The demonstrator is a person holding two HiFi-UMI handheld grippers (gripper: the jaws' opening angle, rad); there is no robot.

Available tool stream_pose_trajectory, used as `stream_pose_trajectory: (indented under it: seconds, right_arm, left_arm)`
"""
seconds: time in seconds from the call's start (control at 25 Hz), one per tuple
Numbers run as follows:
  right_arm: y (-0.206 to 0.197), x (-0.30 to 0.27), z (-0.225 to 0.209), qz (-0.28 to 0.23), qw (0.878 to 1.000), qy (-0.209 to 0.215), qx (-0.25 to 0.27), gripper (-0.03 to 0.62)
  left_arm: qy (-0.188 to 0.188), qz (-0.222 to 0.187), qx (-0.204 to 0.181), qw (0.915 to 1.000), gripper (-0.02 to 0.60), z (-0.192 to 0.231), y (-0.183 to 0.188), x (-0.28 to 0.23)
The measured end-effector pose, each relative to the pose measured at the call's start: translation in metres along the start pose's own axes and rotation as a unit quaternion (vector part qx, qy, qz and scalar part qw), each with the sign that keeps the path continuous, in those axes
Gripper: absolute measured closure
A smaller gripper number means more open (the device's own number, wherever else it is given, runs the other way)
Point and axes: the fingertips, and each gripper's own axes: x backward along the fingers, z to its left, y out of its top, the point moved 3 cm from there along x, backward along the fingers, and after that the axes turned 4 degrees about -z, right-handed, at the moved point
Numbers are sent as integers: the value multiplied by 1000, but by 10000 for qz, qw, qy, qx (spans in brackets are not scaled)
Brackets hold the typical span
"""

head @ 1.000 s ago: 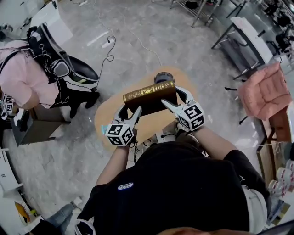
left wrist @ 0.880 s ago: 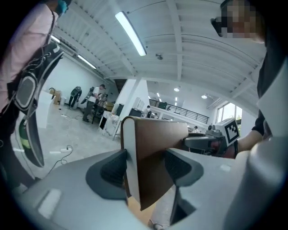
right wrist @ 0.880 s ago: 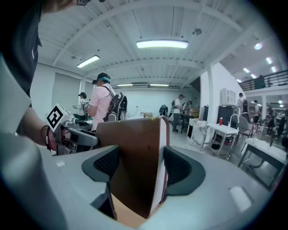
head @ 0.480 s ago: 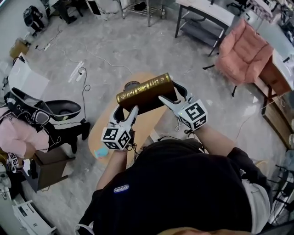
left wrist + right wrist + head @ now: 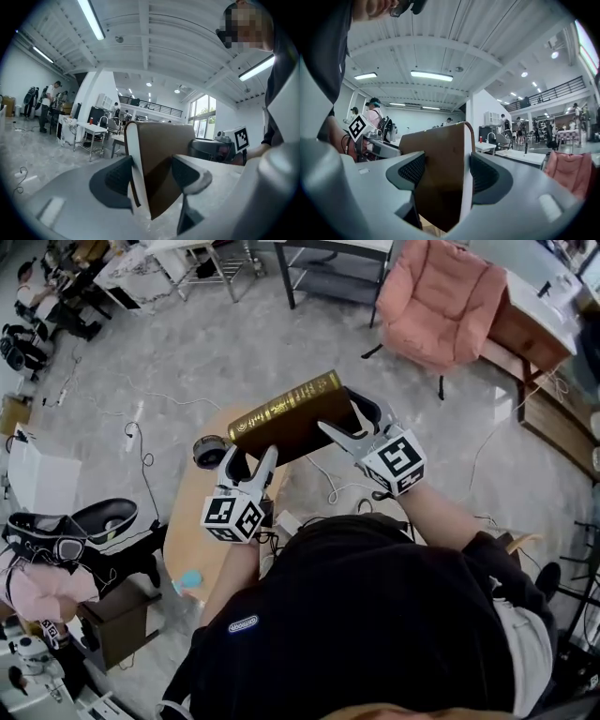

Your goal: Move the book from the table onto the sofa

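A thick brown book (image 5: pixel 292 418) with a gold spine hangs in the air, held at both ends. My left gripper (image 5: pixel 246 469) is shut on its left end, and the left gripper view shows the book (image 5: pixel 157 164) clamped between the dark pads (image 5: pixel 117 176). My right gripper (image 5: pixel 350 427) is shut on the right end, where the book (image 5: pixel 440 173) fills the gap between the pads (image 5: pixel 485 176). The oval wooden table (image 5: pixel 183 540) lies below and to the left. A pink upholstered seat (image 5: pixel 436 301) stands at the top right in the head view, its pink cushion (image 5: pixel 572 171) low right in the right gripper view.
A dark round object (image 5: pixel 208 450) and a light blue item (image 5: pixel 188 581) sit on the table. Cables (image 5: pixel 141 442) trail over the grey floor. A metal-framed desk (image 5: pixel 337 259) stands behind the pink seat. A wooden cabinet (image 5: pixel 539 306) is at the far right. A person in pink (image 5: pixel 37 592) stands at the lower left.
The view has swung right: the table has slid to the lower left and the pink seat has come towards the top centre. The book stays gripped at both ends, tilted up to the right.
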Motion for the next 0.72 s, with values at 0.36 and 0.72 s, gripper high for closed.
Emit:
stream_pose_trajectory:
  seconds: [0.36, 0.72]
  right_arm:
    - [2, 134, -123, -217, 9926, -1193, -7, 269]
    - [-1, 215, -168, -333, 9759, -2156, -110, 272]
  left_arm:
    - [-1127, 239, -326, 9928, 310, -131, -9, -126]
    - [-2038, 348, -657, 9762, 310, -206, -11, -186]
